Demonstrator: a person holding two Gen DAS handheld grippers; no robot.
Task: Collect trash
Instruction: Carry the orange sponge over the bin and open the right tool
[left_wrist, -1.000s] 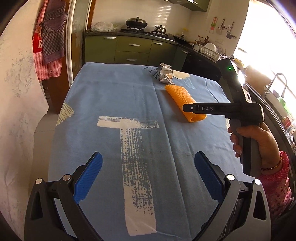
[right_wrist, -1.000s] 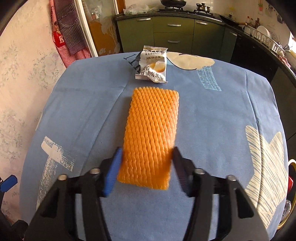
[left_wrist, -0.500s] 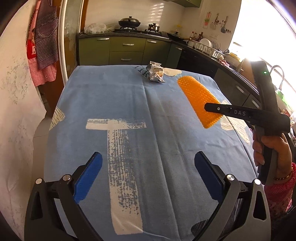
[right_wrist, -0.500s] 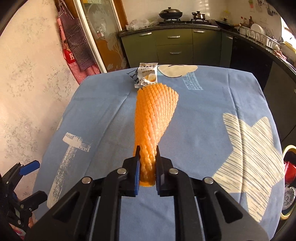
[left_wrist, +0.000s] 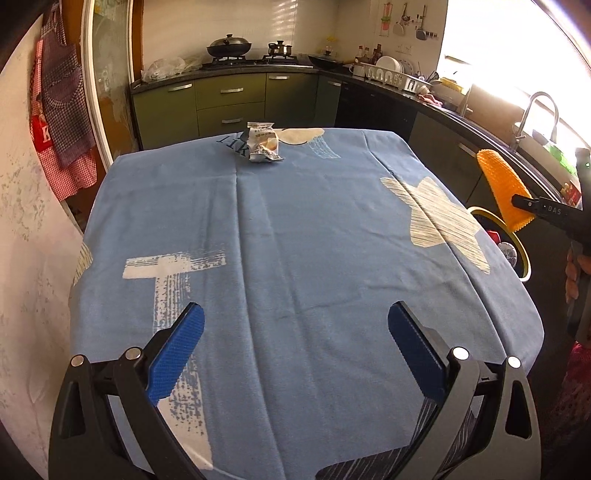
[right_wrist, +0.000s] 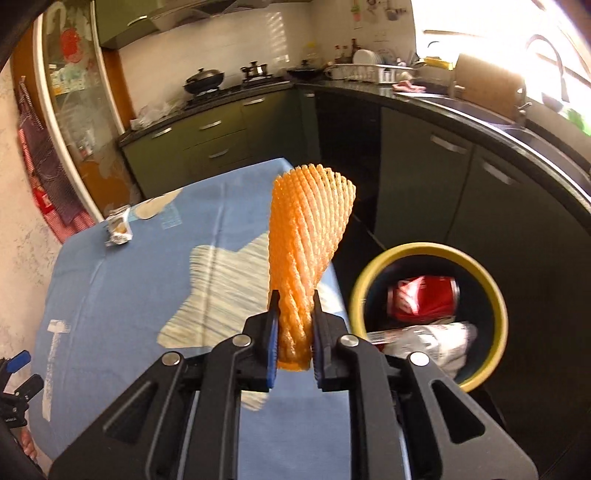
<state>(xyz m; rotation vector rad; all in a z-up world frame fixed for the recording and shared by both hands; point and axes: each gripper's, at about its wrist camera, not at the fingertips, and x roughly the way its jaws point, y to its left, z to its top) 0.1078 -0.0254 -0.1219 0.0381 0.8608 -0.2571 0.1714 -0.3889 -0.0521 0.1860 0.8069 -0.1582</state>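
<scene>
My right gripper (right_wrist: 294, 325) is shut on an orange foam fruit net (right_wrist: 308, 240) and holds it upright in the air over the table's right edge, beside a yellow-rimmed bin (right_wrist: 491, 291). The net also shows at the right of the left wrist view (left_wrist: 504, 188), above the bin's rim (left_wrist: 522, 254). A silver snack wrapper (left_wrist: 263, 144) lies at the far end of the blue tablecloth (left_wrist: 295, 240); it shows small in the right wrist view (right_wrist: 119, 229). My left gripper (left_wrist: 295, 350) is open and empty above the table's near end.
The bin holds a red can (right_wrist: 423, 297) and crumpled white wrappers (right_wrist: 439, 341). Green kitchen cabinets (left_wrist: 229, 103) stand behind the table, dark counters with a sink (left_wrist: 539, 114) along the right. A wall with hanging aprons (left_wrist: 59, 122) is on the left.
My right gripper closed on the orange net, lifted it off the table and carried it right, to beside the bin. My left gripper stayed open and drew back a little.
</scene>
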